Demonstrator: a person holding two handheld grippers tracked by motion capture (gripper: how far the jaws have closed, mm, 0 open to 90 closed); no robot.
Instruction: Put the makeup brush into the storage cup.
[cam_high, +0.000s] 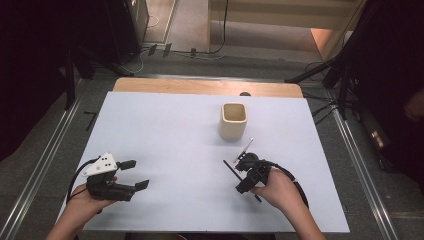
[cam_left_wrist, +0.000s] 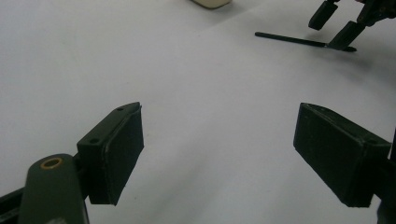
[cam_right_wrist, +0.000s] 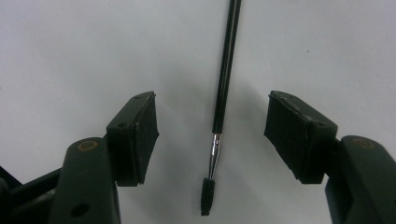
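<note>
right hand-held gripper (cam_right_wrist: 212, 135): jaws wide apart, holding nothing, straddling the brush | brush (cam_right_wrist: 223, 93): flat on the counter (cam_high: 165, 130), handle running away along the gripper's line, bristles nearest | cup (cam_high: 233, 120): farther back | left hand-held gripper (cam_high: 136, 174): open, empty, well left

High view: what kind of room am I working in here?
Probably a recording lab or studio, not a home. A white table stands between floor rails, with dark stands and cables around it. On it are just a cup and a brush.
</note>
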